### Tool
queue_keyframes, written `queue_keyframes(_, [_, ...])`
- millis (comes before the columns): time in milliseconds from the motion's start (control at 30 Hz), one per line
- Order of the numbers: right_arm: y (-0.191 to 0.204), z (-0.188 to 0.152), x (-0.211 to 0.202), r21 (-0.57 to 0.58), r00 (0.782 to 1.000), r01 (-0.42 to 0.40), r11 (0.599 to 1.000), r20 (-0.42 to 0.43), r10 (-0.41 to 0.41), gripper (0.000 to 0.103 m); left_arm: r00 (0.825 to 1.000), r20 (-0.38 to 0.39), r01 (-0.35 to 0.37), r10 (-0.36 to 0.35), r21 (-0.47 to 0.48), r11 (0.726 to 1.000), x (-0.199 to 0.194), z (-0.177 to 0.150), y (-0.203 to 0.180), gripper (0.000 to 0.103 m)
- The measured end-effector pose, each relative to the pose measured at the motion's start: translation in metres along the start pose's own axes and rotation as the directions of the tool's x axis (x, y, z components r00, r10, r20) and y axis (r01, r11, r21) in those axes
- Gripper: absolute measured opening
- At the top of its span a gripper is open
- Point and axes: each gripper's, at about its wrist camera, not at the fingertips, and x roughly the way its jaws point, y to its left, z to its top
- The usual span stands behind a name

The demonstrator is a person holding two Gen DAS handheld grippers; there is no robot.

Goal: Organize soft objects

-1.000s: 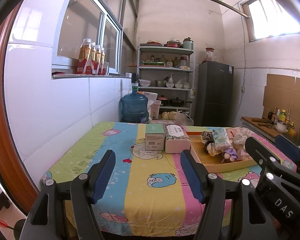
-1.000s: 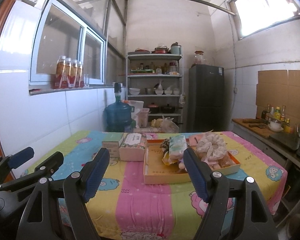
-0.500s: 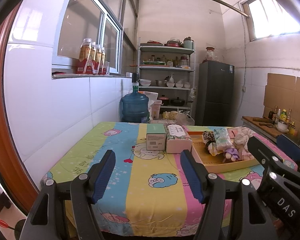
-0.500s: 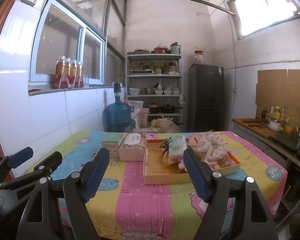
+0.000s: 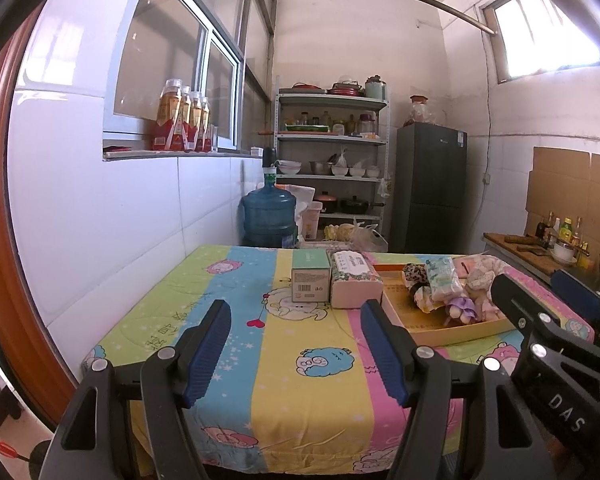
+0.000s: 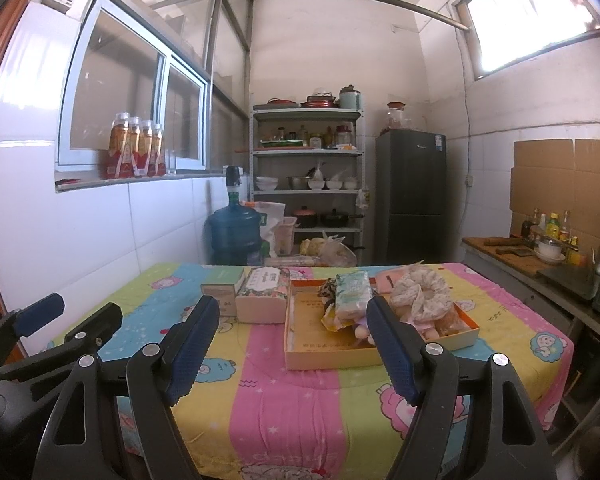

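A shallow cardboard tray [image 6: 296,344] [image 5: 456,332] lies on the striped cartoon tablecloth [image 6: 284,396] [image 5: 300,392]. In it are a tissue pack [image 6: 352,290] [image 5: 442,276], a frilly cream scrunchie [image 6: 420,292], a leopard-print piece [image 5: 414,272] and a small purple soft item [image 5: 462,304]. Left of the tray stand a pink floral tissue box [image 6: 264,292] [image 5: 352,278] and a green carton [image 5: 310,276] [image 6: 220,286]. My left gripper [image 5: 296,344] is open over the table's near edge, holding nothing. My right gripper [image 6: 292,344] is open short of the tray, also holding nothing.
A white tiled wall runs along the table's left side, with bottles [image 5: 180,124] on the sill. Behind the table stand a blue water jug [image 5: 266,216], a metal shelf [image 5: 332,152] and a dark fridge [image 5: 432,188]. A counter [image 6: 540,264] with bottles lies at the right.
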Motion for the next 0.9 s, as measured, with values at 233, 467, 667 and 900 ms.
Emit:
queue_keyframes(233, [-0.0005, -0.0015, 0.0017, -0.004, 1.000, 0.001, 1.000, -0.006, -0.001, 0.077, 1.000, 0.005, -0.004, 0.004, -0.003, 1.000, -0.0010, -0.0004, 0.0023, 0.067])
queue_keyframes(467, [-0.0002, -0.0025, 0.0023, -0.005, 1.000, -0.001, 1.000, -0.009, 0.001, 0.077, 1.000, 0.007, -0.005, 0.005, -0.004, 1.000, -0.0007, 0.0001, 0.0040, 0.067])
queue_keyframes(667, [0.0000, -0.0026, 0.0023, -0.005, 1.000, -0.001, 1.000, -0.008, 0.001, 0.077, 1.000, 0.009, -0.004, 0.004, -0.005, 1.000, -0.0006, 0.0000, 0.0039, 0.067])
queue_keyframes(900, [0.0005, -0.0026, 0.0021, -0.004, 1.000, 0.000, 1.000, -0.009, 0.000, 0.077, 1.000, 0.008, -0.006, 0.006, -0.005, 1.000, -0.0011, -0.0002, 0.0038, 0.067])
